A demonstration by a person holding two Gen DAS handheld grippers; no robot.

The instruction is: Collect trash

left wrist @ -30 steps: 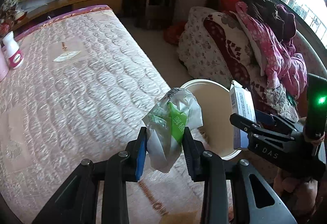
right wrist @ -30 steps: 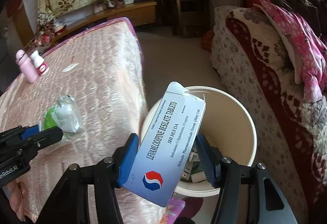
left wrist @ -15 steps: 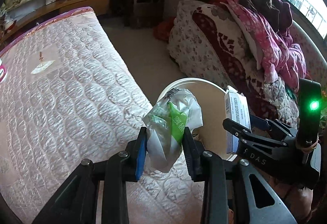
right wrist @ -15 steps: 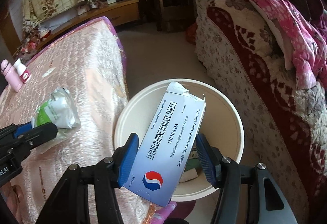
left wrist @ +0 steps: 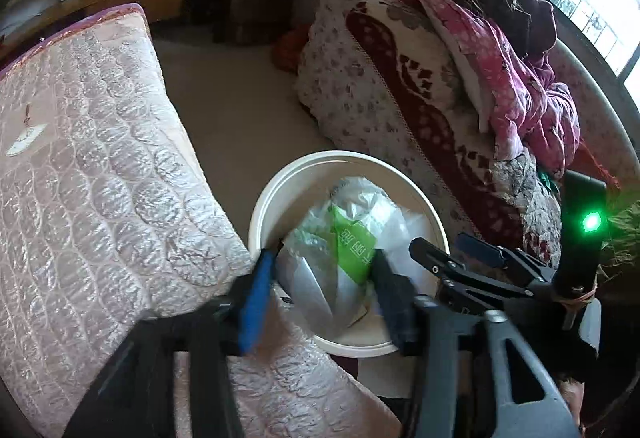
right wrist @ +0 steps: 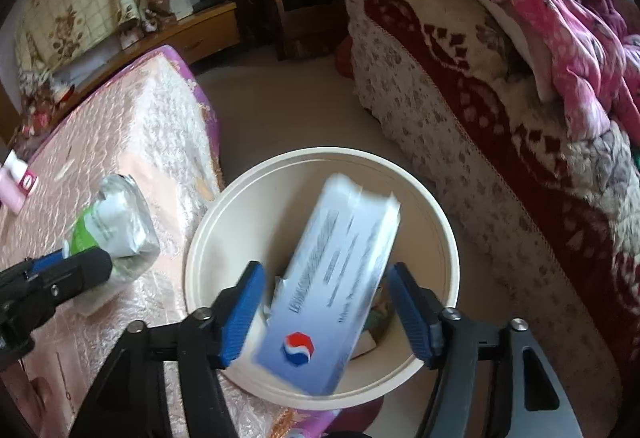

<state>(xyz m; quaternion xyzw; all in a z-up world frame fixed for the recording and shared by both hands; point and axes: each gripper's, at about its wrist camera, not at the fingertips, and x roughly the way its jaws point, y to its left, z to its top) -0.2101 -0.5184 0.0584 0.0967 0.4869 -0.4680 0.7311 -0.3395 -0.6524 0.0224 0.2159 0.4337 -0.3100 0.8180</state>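
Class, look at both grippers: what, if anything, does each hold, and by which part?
Nothing is gripped. Both are opening: the left gripper frees the crumpled wrapper, the right gripper the tablet box, over the bin.

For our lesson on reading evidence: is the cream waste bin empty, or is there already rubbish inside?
Not empty. In the right wrist view, scraps lie at the bottom of the bin, beneath the tablet box.

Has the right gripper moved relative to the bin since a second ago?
Yes. The right gripper, jaws opening around the tablet box, now sits over the bin; earlier the bin lay further ahead and to its right.
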